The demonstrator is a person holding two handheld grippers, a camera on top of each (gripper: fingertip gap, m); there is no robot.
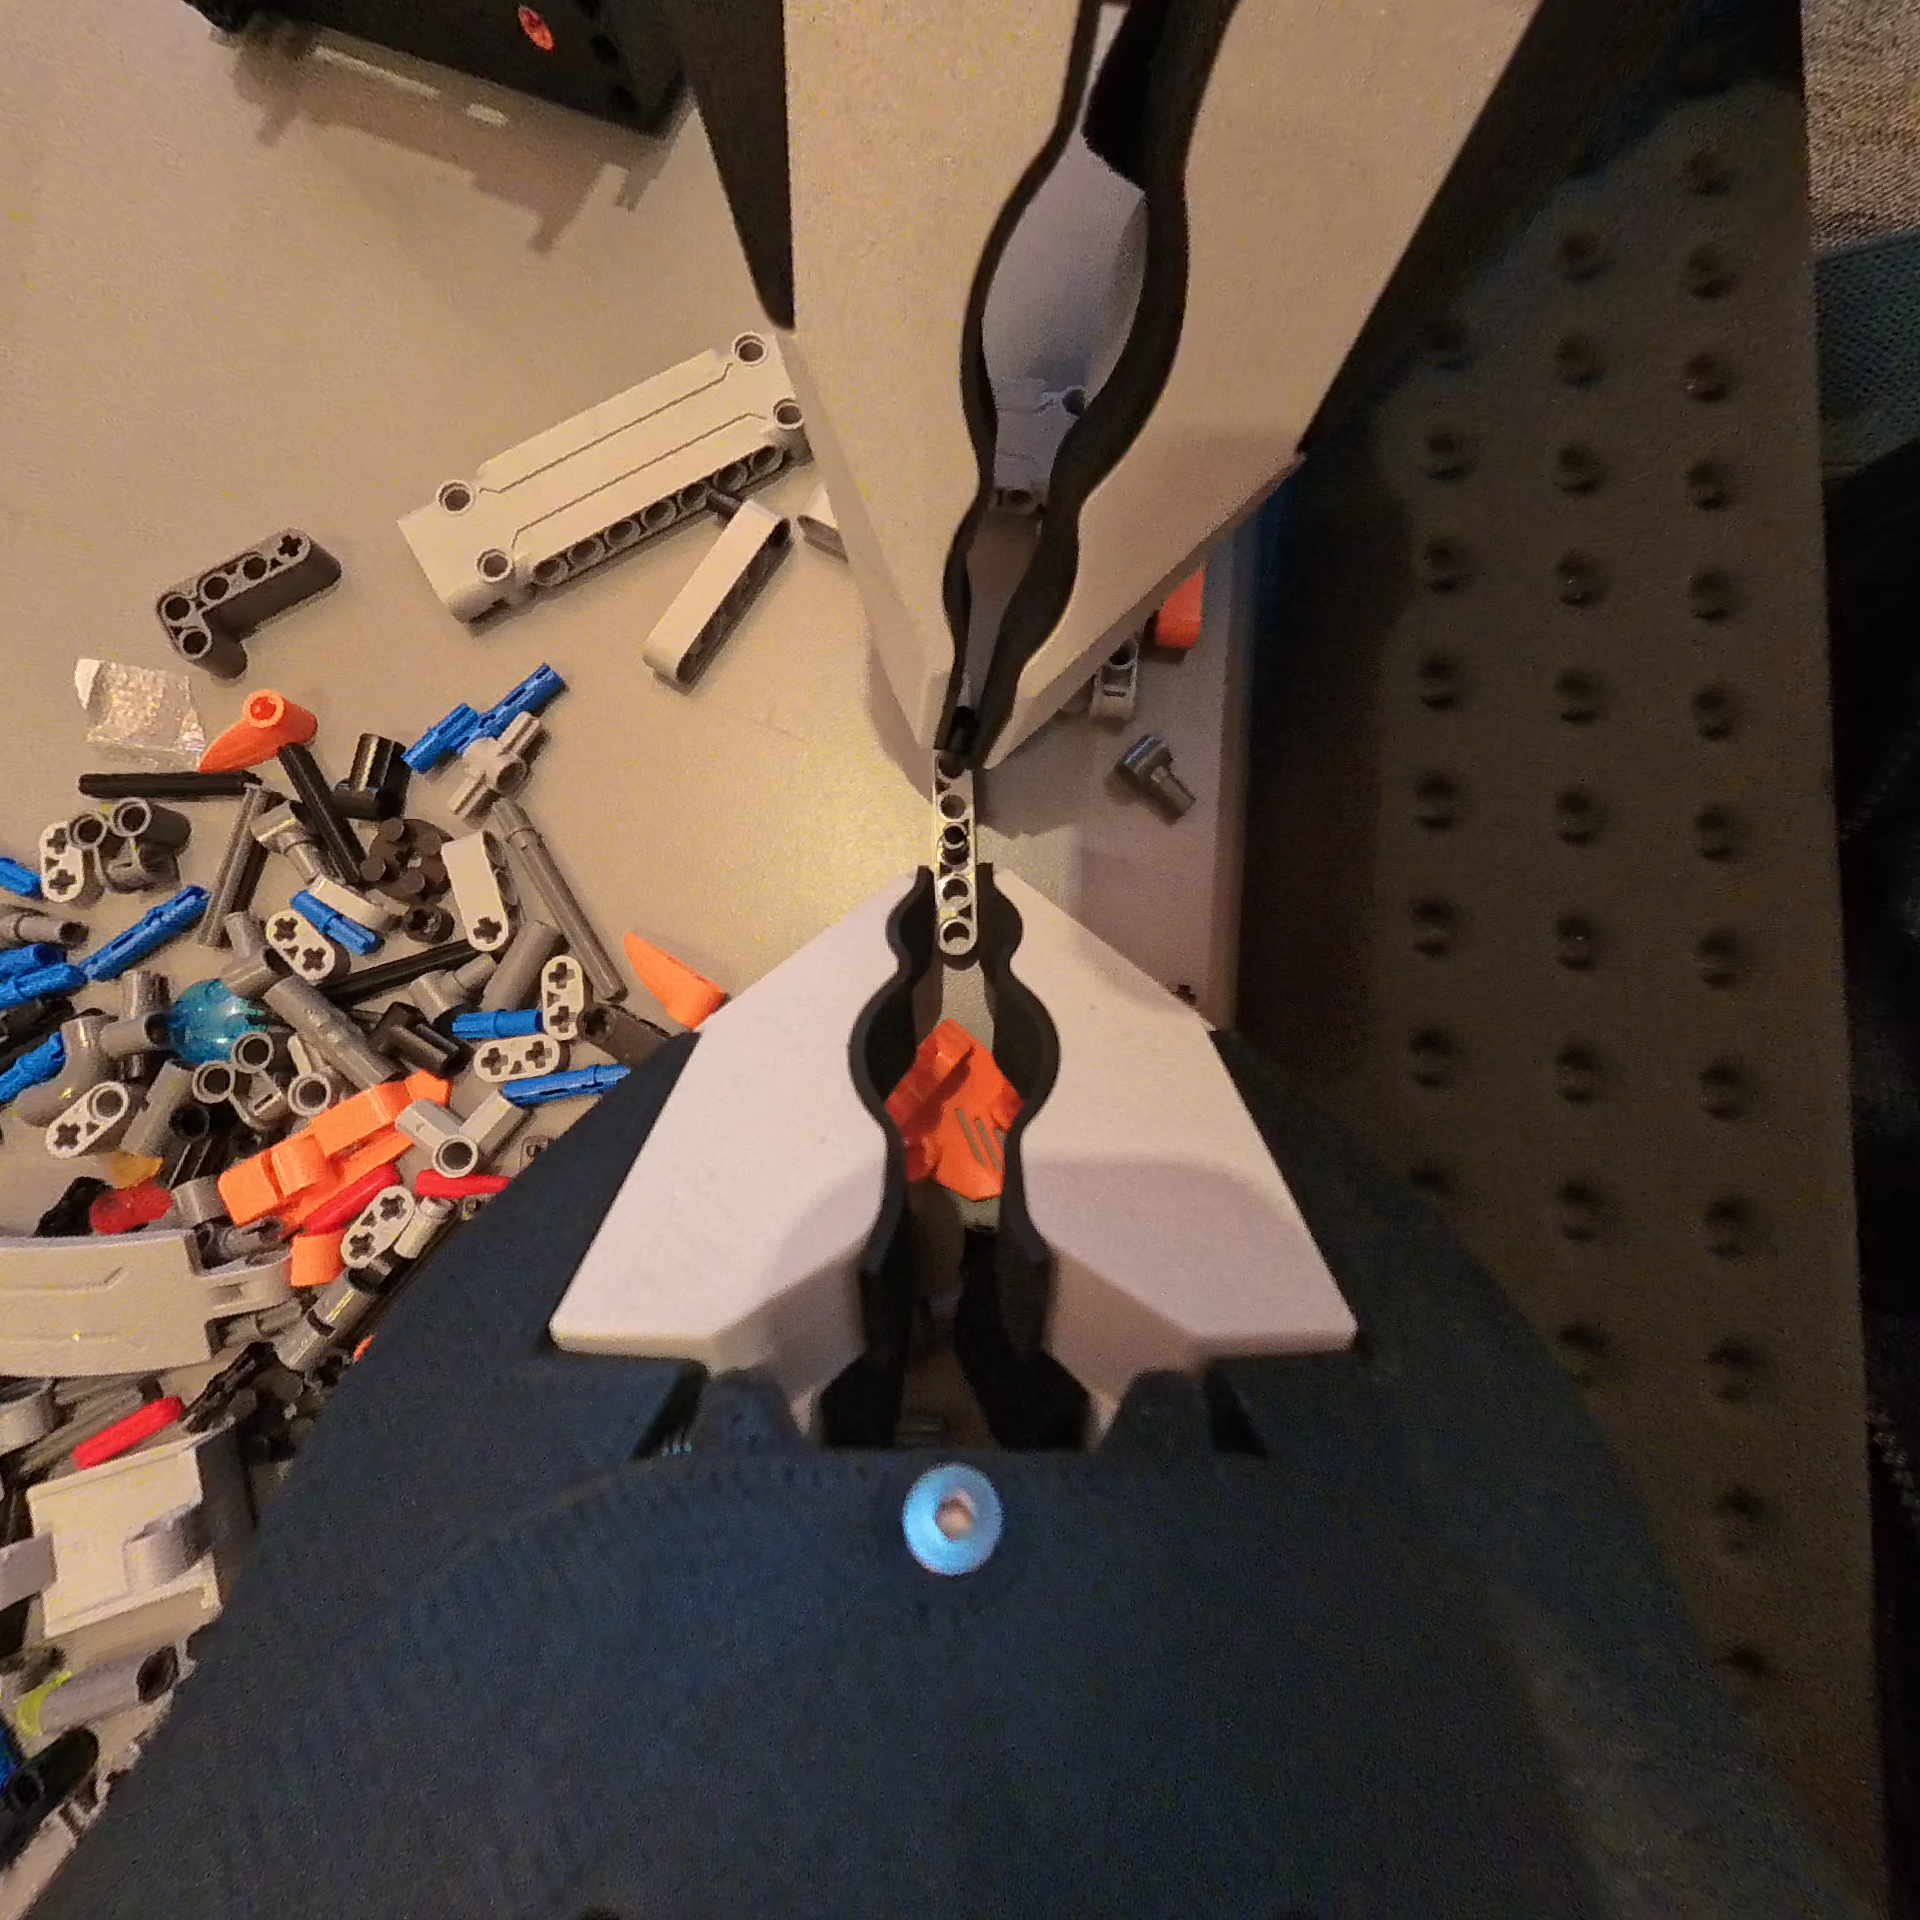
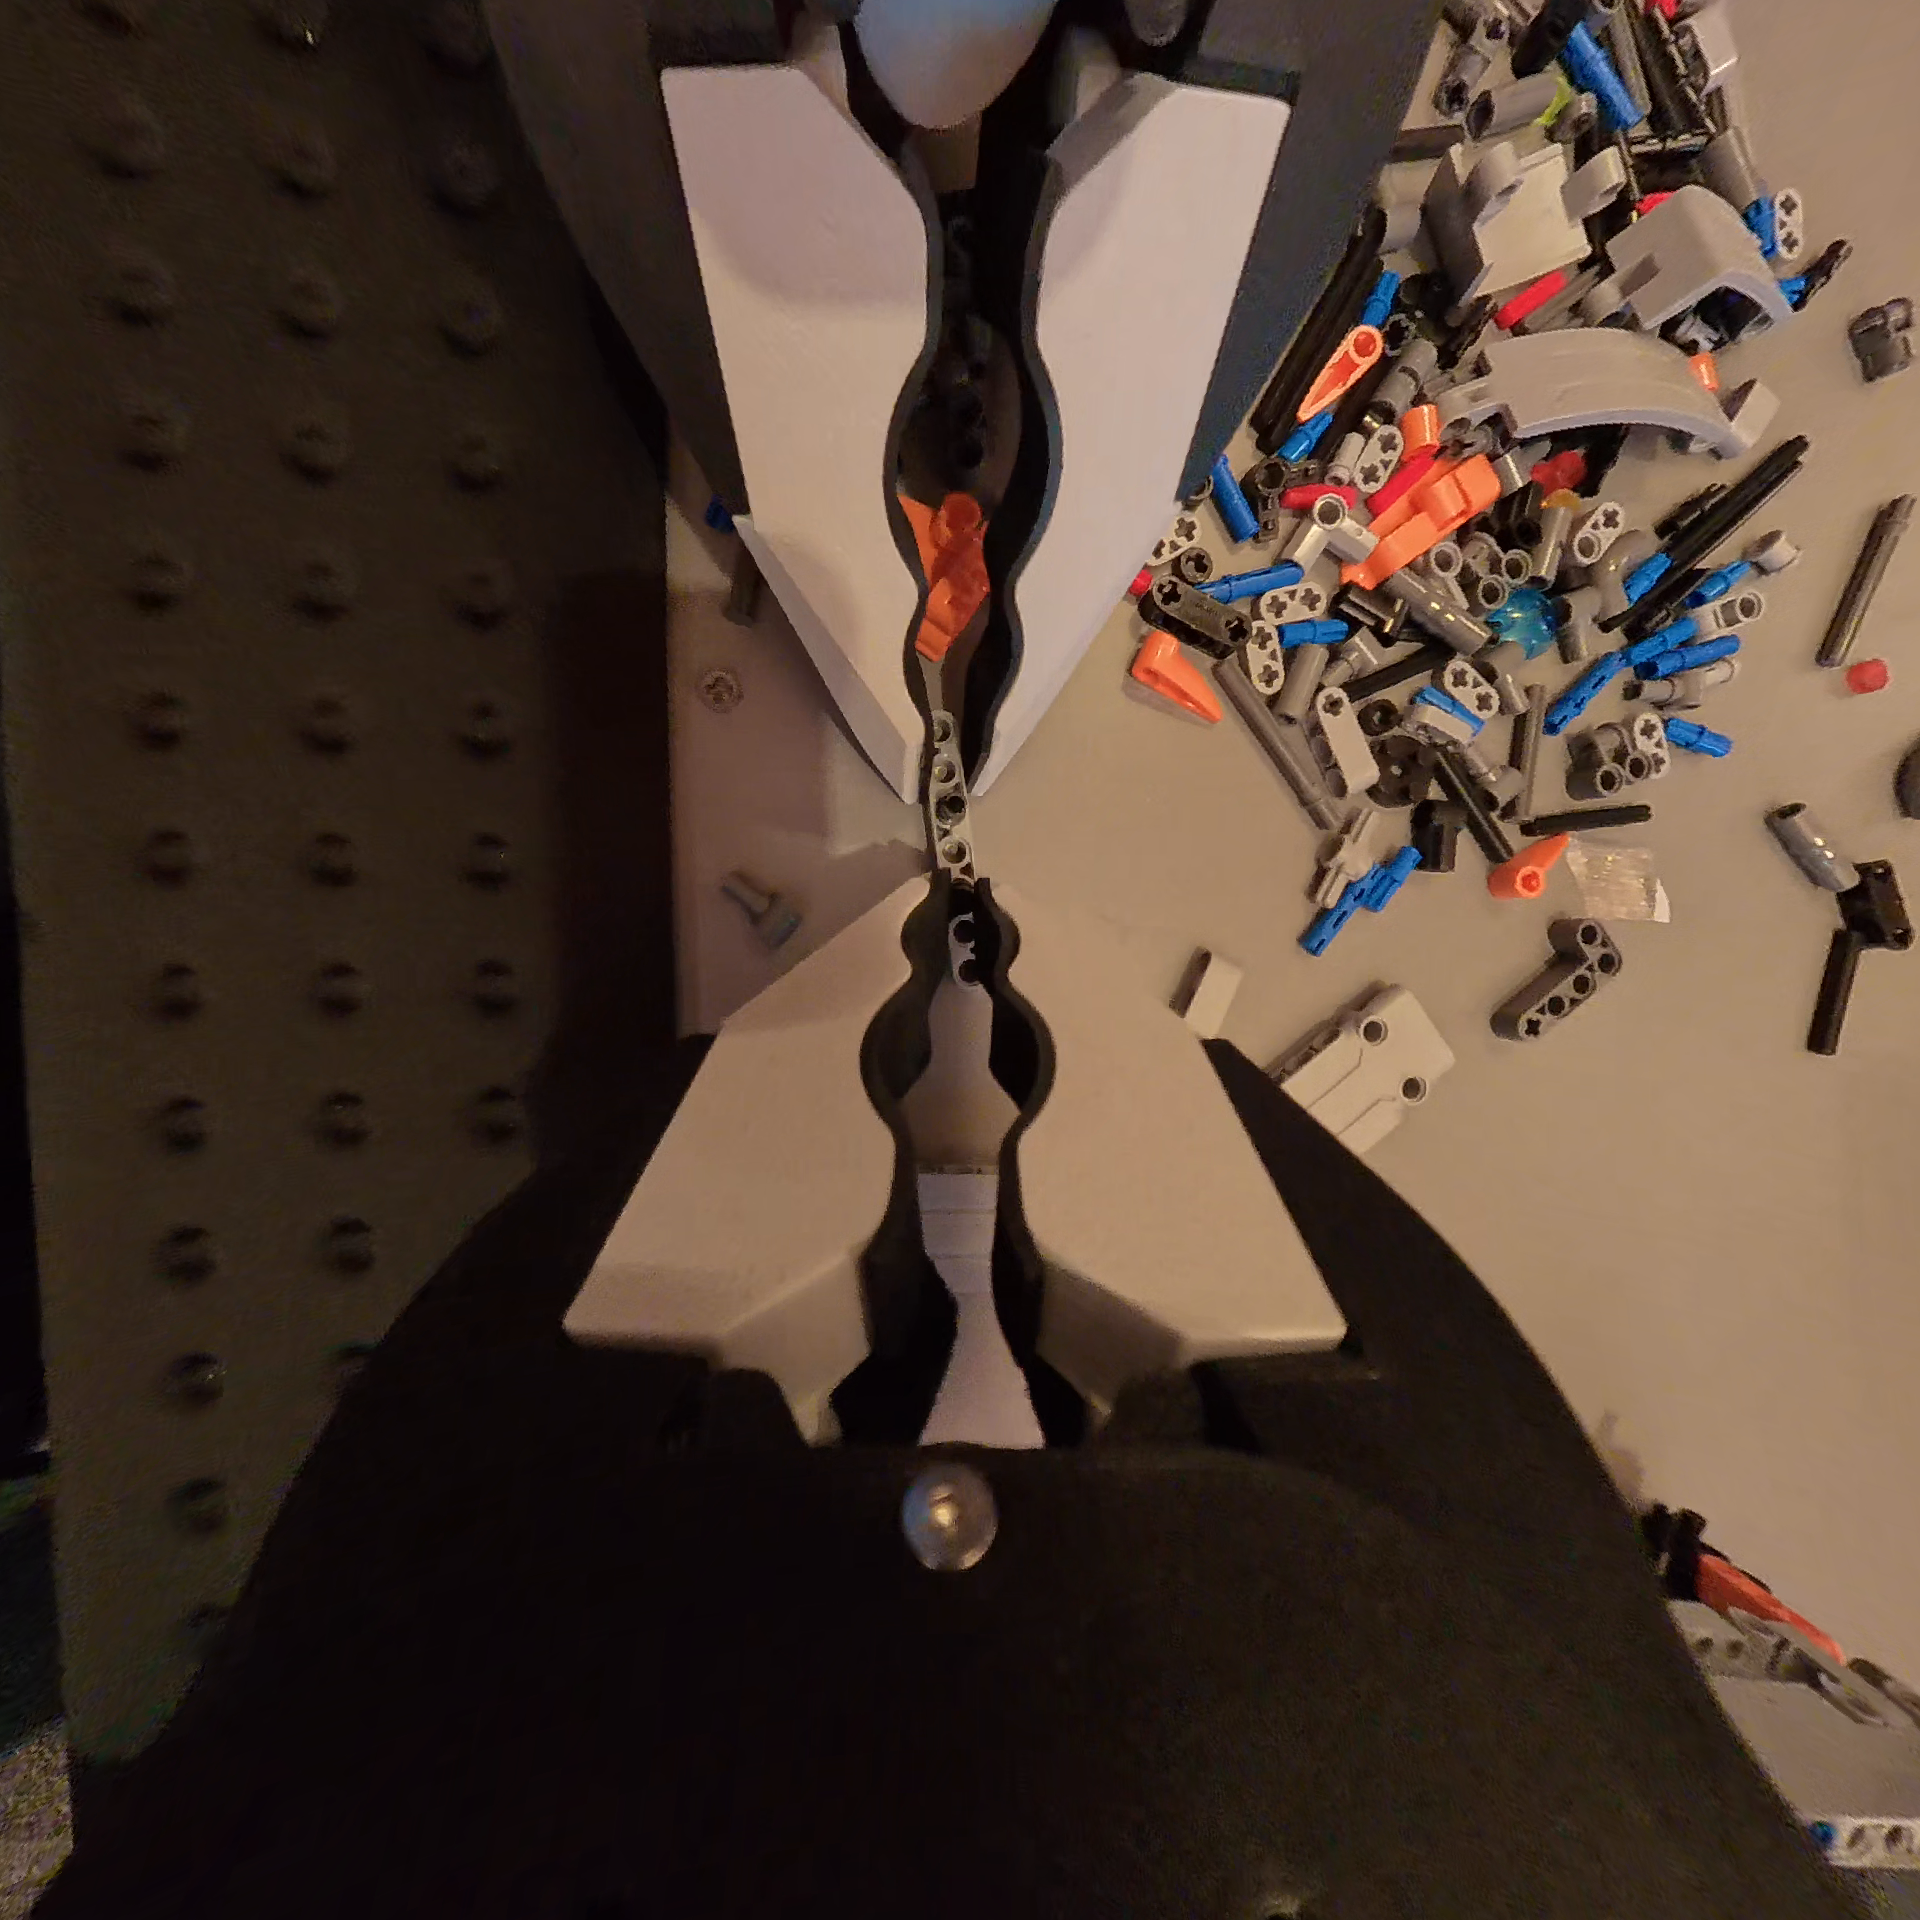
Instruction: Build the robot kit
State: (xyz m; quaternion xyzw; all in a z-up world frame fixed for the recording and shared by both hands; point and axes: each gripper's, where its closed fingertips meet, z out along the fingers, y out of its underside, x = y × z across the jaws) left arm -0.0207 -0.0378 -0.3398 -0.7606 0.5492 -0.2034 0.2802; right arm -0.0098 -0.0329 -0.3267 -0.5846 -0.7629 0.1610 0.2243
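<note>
Between the two facing tools, the left gripper (image 1: 956, 914) is pinching one end of a thin grey holed beam (image 1: 954, 852) with an orange piece (image 1: 951, 1117) behind its tips, while the right gripper (image 2: 961, 914) is clamping the other end. Beside them, a heap of small parts (image 1: 291, 1018) is lying on the grey table (image 1: 260, 343), and a dark studded board (image 2: 291, 727) is standing alongside.

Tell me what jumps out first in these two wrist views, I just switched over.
Dead centre, the left tool and right tool meet tip to tip, both shut on one thin grey holed beam bridging them above the table. An orange piece sits deeper between the left tool's fingers. To the left tool's left sprawls a loose pile of blue, grey, black and orange building parts.
</note>
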